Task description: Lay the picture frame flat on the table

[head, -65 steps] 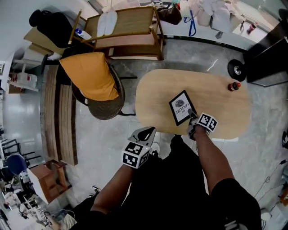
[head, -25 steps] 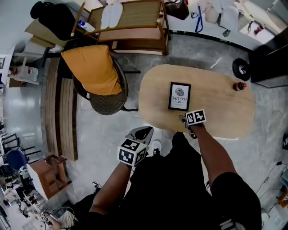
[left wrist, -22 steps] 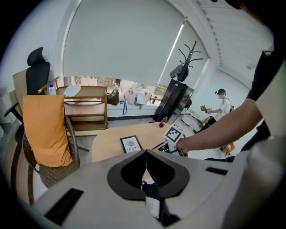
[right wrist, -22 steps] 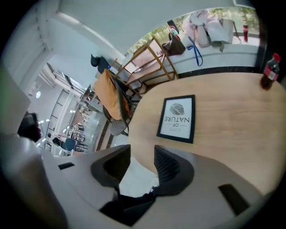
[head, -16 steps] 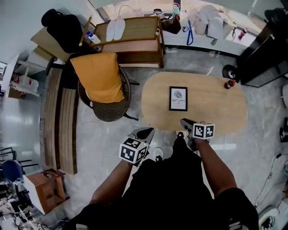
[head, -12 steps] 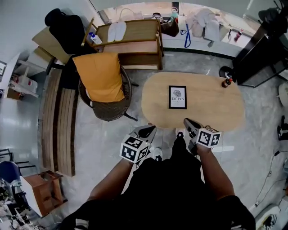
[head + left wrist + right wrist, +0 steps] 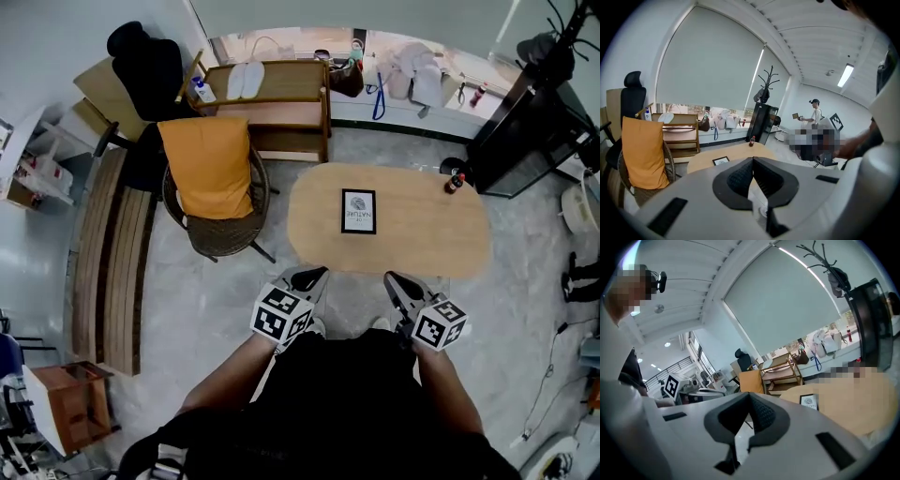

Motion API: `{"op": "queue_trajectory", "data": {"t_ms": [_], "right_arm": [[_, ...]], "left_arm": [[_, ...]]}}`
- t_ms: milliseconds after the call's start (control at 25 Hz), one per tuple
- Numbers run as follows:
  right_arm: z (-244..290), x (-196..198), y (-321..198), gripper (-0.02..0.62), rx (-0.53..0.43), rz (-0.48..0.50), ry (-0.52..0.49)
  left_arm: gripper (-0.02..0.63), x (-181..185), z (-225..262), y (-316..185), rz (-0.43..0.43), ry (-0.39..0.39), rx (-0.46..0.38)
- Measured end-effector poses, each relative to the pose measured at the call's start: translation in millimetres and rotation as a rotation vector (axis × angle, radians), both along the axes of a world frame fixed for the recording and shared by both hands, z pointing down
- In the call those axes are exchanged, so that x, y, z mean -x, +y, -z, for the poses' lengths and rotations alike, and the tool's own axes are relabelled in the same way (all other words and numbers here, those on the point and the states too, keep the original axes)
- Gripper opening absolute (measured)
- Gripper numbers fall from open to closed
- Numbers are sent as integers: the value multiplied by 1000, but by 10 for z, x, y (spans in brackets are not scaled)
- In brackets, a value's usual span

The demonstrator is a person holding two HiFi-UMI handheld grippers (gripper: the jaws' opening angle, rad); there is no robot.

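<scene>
Near the torso, short of the table's near edge: left gripper and right gripper point forward, jaws closed on nothing. Picture frame lies flat mid-table, well apart from both. Orange-cushioned chair to the left; small bottle at the far right corner.

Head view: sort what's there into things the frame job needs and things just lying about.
Job: picture frame, lying flat on the table; left hand-held gripper and right hand-held gripper, both shut, empty.
Lying about: small bottle at the table's edge; chair with orange cushion; wooden rack; bench.
</scene>
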State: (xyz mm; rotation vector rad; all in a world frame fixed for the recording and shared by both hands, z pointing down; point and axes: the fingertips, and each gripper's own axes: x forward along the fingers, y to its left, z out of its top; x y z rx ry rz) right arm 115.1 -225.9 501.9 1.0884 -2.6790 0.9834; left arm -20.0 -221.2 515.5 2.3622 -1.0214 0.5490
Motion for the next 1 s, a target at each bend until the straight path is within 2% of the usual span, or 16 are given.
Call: {"op": "queue_trajectory", "data": {"t_ms": [120, 200, 400, 760, 1000], "right_arm": [[-20, -113, 41, 2, -2, 22, 33], [-58, -173, 82, 2, 9, 52, 56], [-15, -356, 169, 2, -14, 123, 87], [146, -550, 166, 2, -88, 136, 84], [154, -621, 169, 2, -99, 124, 57]], "left_arm": [[5, -82, -5, 23, -29, -67, 3], [5, -129, -1, 26, -3, -88, -7], [5, -453, 144, 78, 71, -1, -28], [5, -726, 235, 145, 67, -43, -59], [5, -819, 259, 132, 52, -65, -69]]}}
